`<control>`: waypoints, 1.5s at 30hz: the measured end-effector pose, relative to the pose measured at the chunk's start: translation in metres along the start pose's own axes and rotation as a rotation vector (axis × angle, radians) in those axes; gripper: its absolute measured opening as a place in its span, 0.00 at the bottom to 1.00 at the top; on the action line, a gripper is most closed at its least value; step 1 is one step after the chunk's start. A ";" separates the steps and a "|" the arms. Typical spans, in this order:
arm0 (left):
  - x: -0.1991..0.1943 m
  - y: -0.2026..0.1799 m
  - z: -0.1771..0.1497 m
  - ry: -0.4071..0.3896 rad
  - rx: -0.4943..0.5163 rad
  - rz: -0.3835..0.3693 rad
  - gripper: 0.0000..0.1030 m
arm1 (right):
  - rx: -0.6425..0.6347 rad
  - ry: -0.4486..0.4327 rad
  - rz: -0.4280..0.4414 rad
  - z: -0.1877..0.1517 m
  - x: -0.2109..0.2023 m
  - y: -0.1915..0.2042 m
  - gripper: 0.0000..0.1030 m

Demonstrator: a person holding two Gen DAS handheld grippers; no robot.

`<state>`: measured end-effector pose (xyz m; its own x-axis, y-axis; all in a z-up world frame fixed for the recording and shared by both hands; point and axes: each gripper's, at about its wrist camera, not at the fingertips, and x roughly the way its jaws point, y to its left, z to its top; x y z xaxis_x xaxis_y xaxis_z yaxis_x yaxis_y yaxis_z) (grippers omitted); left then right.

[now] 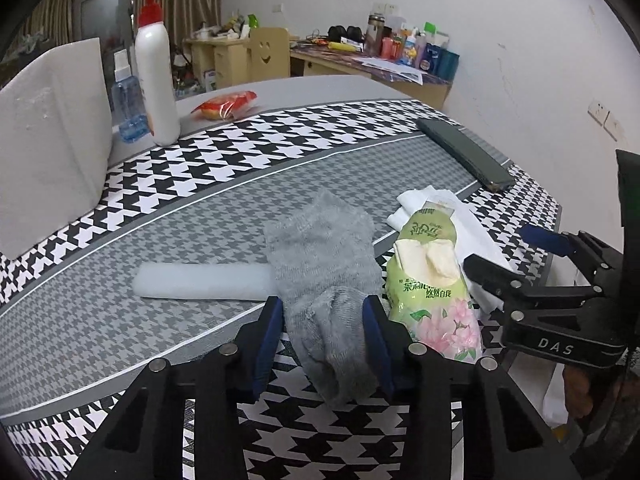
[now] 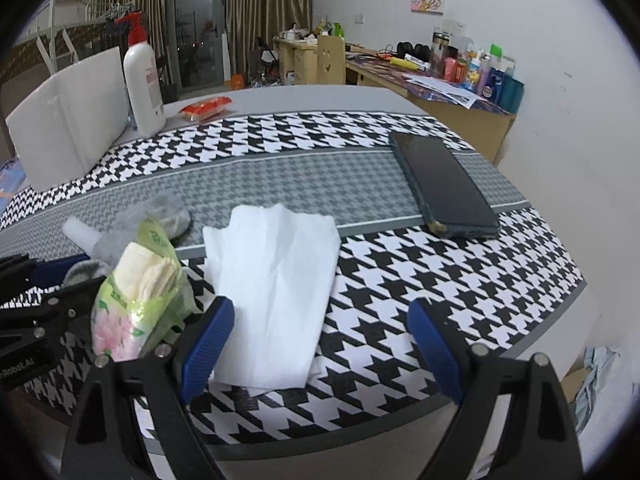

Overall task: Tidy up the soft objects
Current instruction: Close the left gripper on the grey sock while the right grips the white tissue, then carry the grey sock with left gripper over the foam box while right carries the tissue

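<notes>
Left hand-held gripper (image 1: 324, 320) clamps the grey sock (image 1: 324, 272), hiding its middle; right hand-held gripper (image 2: 322, 320) gapes.

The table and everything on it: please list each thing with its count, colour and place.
sock: 1, grey, near edge, between left tool pads
foam strip: 1, white, left of sock
tissue pack: 1, green, right of sock
paper tissue: 1, white, right of pack
phone: 1, dark, far right
pump bottle: 1, white, red pump, far left
spray bottle: 1, blue, behind pump bottle
foam block: 1, white, far left
snack packet: 1, red, far side
table: 1, houndstooth cloth
left tool: closing around sock
right tool: open, over tissue
</notes>
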<state>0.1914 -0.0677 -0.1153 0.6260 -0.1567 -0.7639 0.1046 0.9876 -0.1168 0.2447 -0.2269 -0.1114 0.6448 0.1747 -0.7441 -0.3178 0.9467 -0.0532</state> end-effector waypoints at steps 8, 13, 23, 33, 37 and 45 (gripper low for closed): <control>0.000 0.003 -0.001 0.004 -0.005 -0.010 0.42 | -0.024 0.019 0.070 0.000 0.005 0.009 0.69; -0.002 0.005 -0.002 0.006 -0.016 -0.024 0.40 | -0.013 0.028 0.069 0.001 0.001 0.007 0.31; -0.001 0.003 -0.002 0.005 -0.010 -0.024 0.15 | 0.003 0.020 0.040 -0.001 0.000 0.003 0.08; -0.020 0.003 0.000 -0.055 0.005 -0.024 0.12 | 0.041 -0.007 0.040 0.000 -0.014 -0.005 0.08; -0.030 0.003 0.001 -0.085 0.015 -0.022 0.12 | 0.043 -0.026 0.043 0.001 -0.021 -0.004 0.08; -0.051 0.004 0.002 -0.144 0.020 -0.014 0.12 | 0.028 -0.072 0.052 0.004 -0.039 0.000 0.08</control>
<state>0.1615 -0.0554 -0.0752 0.7286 -0.1709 -0.6633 0.1285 0.9853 -0.1127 0.2225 -0.2324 -0.0801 0.6769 0.2419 -0.6952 -0.3330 0.9429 0.0039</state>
